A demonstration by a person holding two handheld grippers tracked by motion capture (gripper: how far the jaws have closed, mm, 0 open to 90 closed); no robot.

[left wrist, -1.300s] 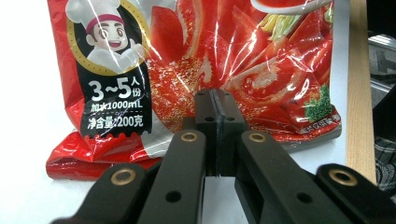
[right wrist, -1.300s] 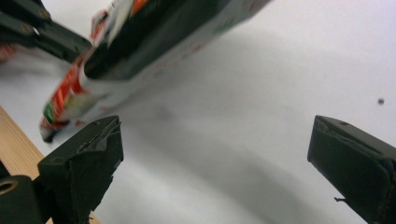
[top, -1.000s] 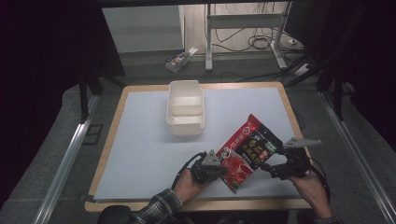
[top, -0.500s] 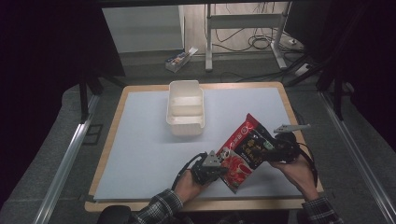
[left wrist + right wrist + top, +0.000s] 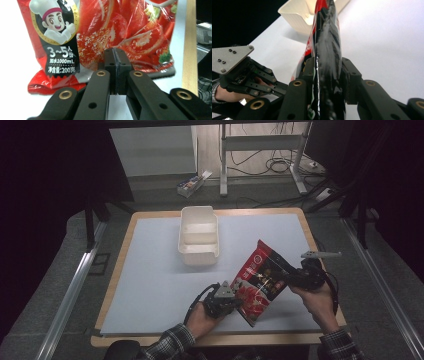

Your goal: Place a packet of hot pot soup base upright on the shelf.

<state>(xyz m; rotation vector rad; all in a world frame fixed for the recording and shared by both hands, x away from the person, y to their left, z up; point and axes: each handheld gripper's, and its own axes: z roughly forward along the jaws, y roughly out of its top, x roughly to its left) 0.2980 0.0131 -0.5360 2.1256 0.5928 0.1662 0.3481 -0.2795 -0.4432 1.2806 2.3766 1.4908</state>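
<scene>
A: What does the packet [image 5: 260,282] look like?

B: A shiny red foil pouch with a black panel, food pictured across its front. In the left gripper view a cartoon chef in a gold ring sits above white print on a black strip, and the bottom seam is crinkled.

A: Where is it?

B: Held between the two grippers at the near right of the bench [image 5: 150,270], tilted, its top corner pointing toward the white tray [image 5: 199,237].

A: And the jaws?

B: The left gripper [image 5: 224,298] has its jaws pressed together on the packet's lower edge. The right gripper [image 5: 292,276] has just been closing its jaws, and they now clamp the packet's edge, seen end-on in the right gripper view
</scene>
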